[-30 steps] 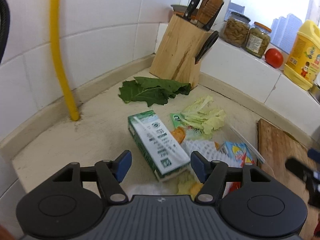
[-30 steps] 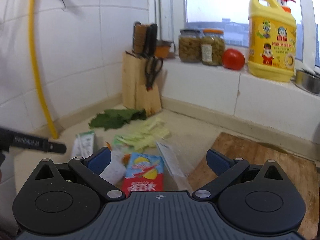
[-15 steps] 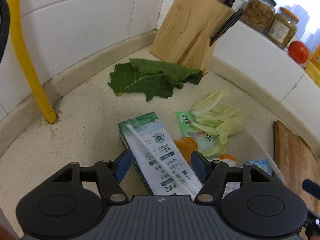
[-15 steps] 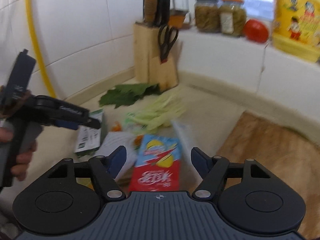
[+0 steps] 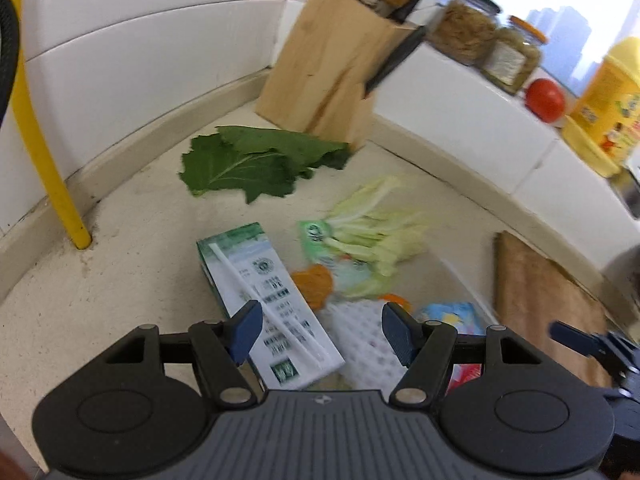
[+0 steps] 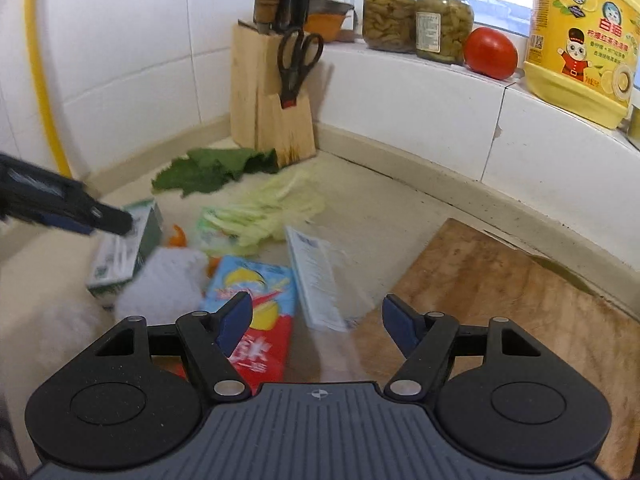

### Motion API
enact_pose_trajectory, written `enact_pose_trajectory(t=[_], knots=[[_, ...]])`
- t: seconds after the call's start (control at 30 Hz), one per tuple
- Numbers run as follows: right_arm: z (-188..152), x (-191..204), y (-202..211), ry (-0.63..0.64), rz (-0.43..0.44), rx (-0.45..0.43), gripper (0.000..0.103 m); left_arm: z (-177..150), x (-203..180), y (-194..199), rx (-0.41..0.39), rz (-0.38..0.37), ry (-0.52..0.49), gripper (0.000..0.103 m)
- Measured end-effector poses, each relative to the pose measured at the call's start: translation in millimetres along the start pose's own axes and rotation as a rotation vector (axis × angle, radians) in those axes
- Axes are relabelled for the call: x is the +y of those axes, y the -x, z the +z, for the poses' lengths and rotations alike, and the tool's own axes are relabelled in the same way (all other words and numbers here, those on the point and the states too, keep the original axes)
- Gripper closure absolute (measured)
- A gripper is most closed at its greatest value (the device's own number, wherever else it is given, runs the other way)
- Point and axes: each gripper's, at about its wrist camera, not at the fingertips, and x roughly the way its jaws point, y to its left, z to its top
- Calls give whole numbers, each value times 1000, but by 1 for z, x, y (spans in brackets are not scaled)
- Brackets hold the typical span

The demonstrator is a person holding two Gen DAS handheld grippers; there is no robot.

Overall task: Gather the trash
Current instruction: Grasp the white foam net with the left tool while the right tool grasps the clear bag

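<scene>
Nearest, the left gripper [image 5: 322, 332] is spread wide, its fingers straddling the near end of a green-and-white carton [image 5: 268, 304] lying flat on the counter [image 5: 120, 280]. The right gripper [image 6: 318, 326] is equally spread, empty, above a red-and-blue snack packet [image 6: 256, 304] and a clear wrapper [image 6: 320, 280], with the wooden cutting board [image 6: 500, 300] to its right. A white foam net [image 6: 164, 284] lies between carton and packet. Farther off are pale cabbage scraps [image 6: 272, 212], then dark green leaves [image 5: 252, 164] against the knife block [image 6: 268, 96]. Jars [image 6: 416, 14], a tomato [image 6: 490, 53] and a yellow detergent bottle [image 6: 580, 36] stand on the far ledge.
</scene>
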Motion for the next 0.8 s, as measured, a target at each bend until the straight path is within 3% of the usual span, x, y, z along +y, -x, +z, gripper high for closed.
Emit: enact_pose_trajectory(t=[0.13, 0.33, 0.5, 0.6, 0.8], knots=[[-3, 3, -3, 75, 12, 25, 25, -11, -1, -2, 87, -109, 65, 39], [-7, 6, -11, 164, 33, 53, 25, -30, -9, -25, 162, -154, 141, 39], [-9, 1, -19, 157, 60, 65, 29, -37, -15, -44, 196, -180, 183, 40], [-5, -6, -23, 118, 88, 77, 37, -36, -12, -48, 182, -189, 210, 42], [4, -32, -33, -84, 186, 145, 64, -29, -11, -52, 156, -244, 206, 63]])
